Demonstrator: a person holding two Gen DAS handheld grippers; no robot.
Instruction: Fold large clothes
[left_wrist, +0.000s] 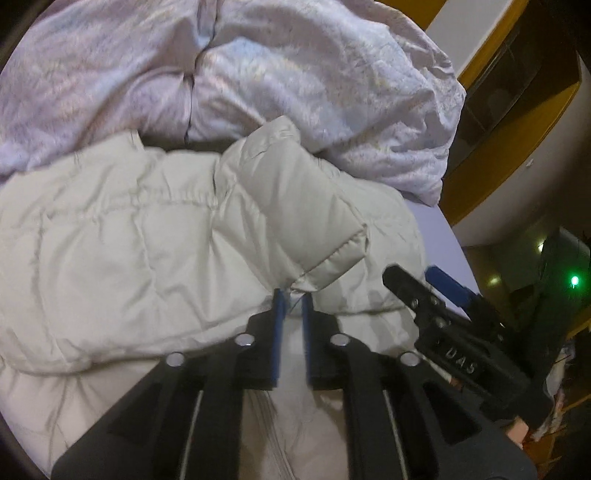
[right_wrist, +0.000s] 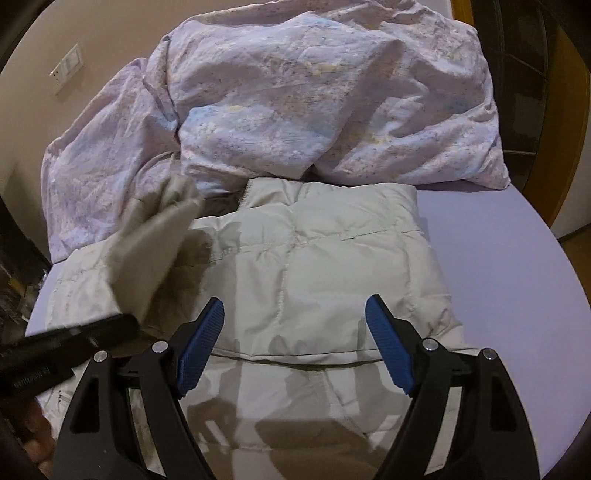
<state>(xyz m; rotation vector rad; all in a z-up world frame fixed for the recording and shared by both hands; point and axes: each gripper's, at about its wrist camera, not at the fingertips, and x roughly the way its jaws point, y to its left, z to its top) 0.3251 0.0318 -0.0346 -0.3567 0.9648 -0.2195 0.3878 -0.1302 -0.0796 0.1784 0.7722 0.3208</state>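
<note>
1. While the pale puffy jacket (right_wrist: 314, 258) lies spread across the purple bed sheet (right_wrist: 517, 277), both claws hang over its near edge, angled down at it.
2. Left claw (left_wrist: 293, 306): the blue pads (left_wrist: 277, 321) are nearly together, with only a thin gap. The corner of the sleeve cuff (left_wrist: 332, 254) sits right at the tips, bunched into that gap. I honestly can't tell if the pads are actually squeezing it or just touching it.
3. From the right wrist view that same sleeve looks lifted off the jacket body on the left side. It's blurry, and the left claw's black body is just below it.
4. Right claw (right_wrist: 295, 301): spread wide, with nothing between the pads. It hovers above the quilted front of the jacket near the bottom hem, and I can't say whether it touches the fabric.
5. In the left wrist view the right claw shows up just off the jacket's right side, over the edge where jacket meets sheet.
6. Behind the jacket there's a big rumpled lilac flowery duvet (right_wrist: 332, 92) piled up, with its front edge touching the jacket's collar end.
7. Light switch (right_wrist: 68, 68) on the beige wall, far left.
</note>
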